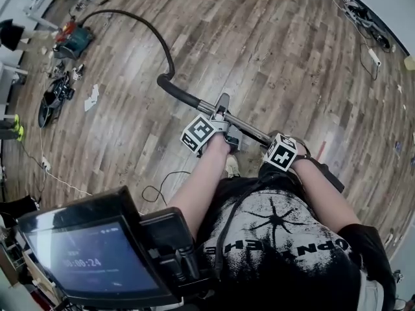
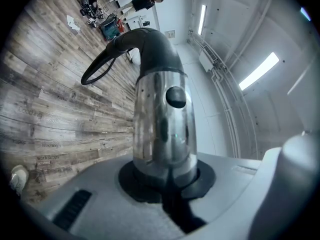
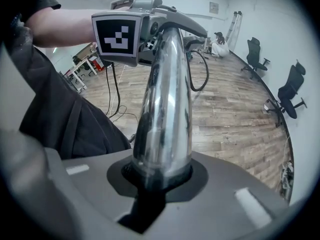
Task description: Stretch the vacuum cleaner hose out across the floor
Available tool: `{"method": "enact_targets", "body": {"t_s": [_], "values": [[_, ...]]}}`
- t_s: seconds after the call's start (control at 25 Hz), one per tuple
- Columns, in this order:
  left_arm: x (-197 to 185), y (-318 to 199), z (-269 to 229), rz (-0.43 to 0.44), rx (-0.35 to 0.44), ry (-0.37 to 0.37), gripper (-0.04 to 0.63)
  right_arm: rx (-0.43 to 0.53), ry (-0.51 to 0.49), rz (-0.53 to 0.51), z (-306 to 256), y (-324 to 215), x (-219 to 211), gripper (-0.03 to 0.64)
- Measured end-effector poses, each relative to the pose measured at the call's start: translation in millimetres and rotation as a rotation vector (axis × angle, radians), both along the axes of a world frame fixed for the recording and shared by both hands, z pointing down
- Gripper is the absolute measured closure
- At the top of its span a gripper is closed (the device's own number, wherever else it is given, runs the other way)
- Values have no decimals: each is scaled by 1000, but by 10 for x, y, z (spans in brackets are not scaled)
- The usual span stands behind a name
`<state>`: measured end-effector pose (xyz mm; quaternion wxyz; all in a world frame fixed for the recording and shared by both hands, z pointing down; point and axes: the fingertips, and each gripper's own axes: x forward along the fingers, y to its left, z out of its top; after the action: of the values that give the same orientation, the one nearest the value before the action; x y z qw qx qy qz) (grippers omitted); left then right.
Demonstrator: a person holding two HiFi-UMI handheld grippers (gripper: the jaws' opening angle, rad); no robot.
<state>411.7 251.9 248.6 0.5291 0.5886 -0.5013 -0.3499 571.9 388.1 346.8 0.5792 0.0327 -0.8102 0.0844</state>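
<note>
Left tongs [image 1: 222, 112], right tongs [image 1: 271, 141] both clamped on metal tube [image 1: 249, 127]; hose [image 1: 170, 62] curves over floor [image 1: 272, 44] to vacuum cleaner [image 1: 71, 39]. Left gripper view: narrow grip, tube between jaws. Right gripper view: same tube gripped, left tongs further along.

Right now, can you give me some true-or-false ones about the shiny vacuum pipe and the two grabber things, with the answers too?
1. The left gripper and the right gripper both clamp the shiny silver metal tube. True.
2. A black bendy hose runs from the tube's end to a red-and-teal vacuum cleaner on the brown wooden floor. True.
3. The hose lies perfectly straight. False: it bends in a big curve across the floor.
4. The vacuum cleaner sits right under the grippers. False: it sits away from them, at the hose's far end.
</note>
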Motion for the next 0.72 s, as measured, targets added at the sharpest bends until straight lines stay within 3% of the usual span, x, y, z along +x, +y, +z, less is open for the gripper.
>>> {"method": "enact_targets", "body": {"t_s": [0.28,0.72], "values": [[384,-110,-178,-59,18,-32,558,15,-35,-58,-105,-213,427,540],[1686,-29,-121,-192,45,-35,558,58,-42,-185,-34,-419,1858,538]]}}
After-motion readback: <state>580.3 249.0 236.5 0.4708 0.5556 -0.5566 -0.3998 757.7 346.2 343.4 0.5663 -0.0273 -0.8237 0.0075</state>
